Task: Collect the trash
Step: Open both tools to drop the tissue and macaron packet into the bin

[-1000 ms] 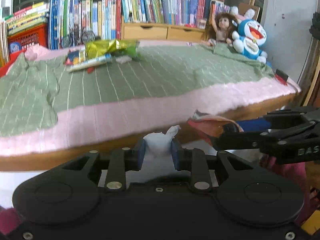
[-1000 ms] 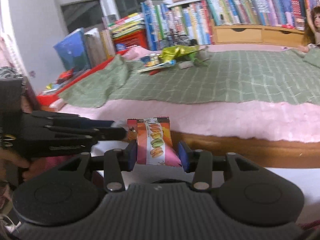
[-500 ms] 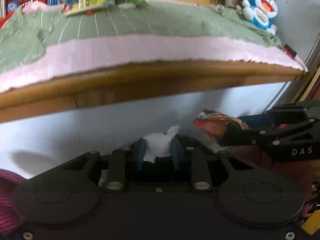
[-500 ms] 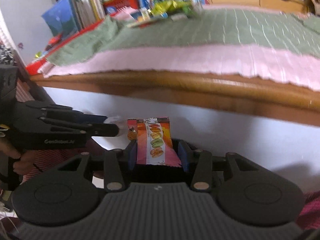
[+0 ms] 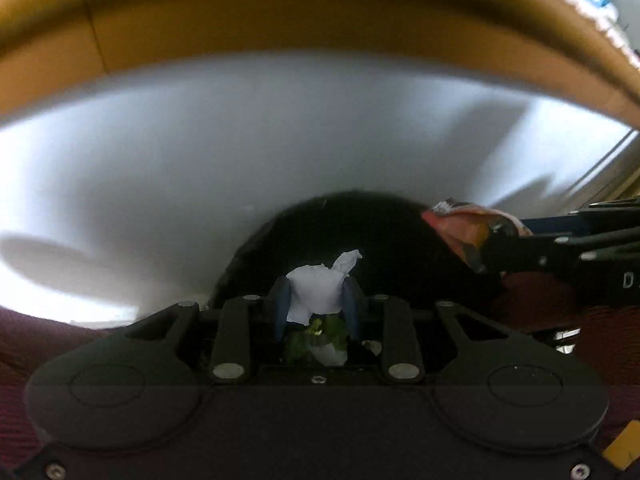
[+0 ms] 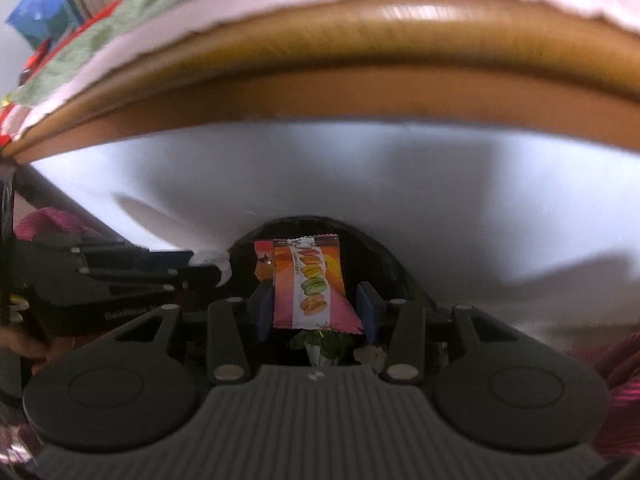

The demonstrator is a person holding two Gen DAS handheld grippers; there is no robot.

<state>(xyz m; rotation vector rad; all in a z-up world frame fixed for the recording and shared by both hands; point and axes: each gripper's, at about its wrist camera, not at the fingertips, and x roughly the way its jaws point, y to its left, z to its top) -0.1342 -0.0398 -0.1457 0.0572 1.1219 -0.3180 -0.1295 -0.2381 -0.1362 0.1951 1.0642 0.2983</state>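
My left gripper (image 5: 318,300) is shut on a crumpled white tissue (image 5: 320,292), which sits between its blue pads. Just below it is the dark mouth of a black bin (image 5: 340,220), with green and white trash (image 5: 316,340) lying inside. My right gripper (image 6: 314,304) is shut on a pink and orange macaron snack packet (image 6: 312,284), held upright over the same bin (image 6: 380,248). Each gripper shows in the other's view: the right gripper (image 5: 488,252) comes in from the right with the packet (image 5: 460,232), and the left gripper (image 6: 216,272) comes in from the left with the tissue (image 6: 212,258).
The wooden bed frame (image 5: 280,20) arches across the top, with a white panel (image 5: 240,140) below it and behind the bin. Maroon knit fabric (image 5: 40,340) lies at the lower left and right. The green blanket and books (image 6: 40,8) show at the upper left.
Both grippers have sunk from bed height and tipped downward. The bed top has slid out of view and the black bin has come in under them. Both still hold their trash.
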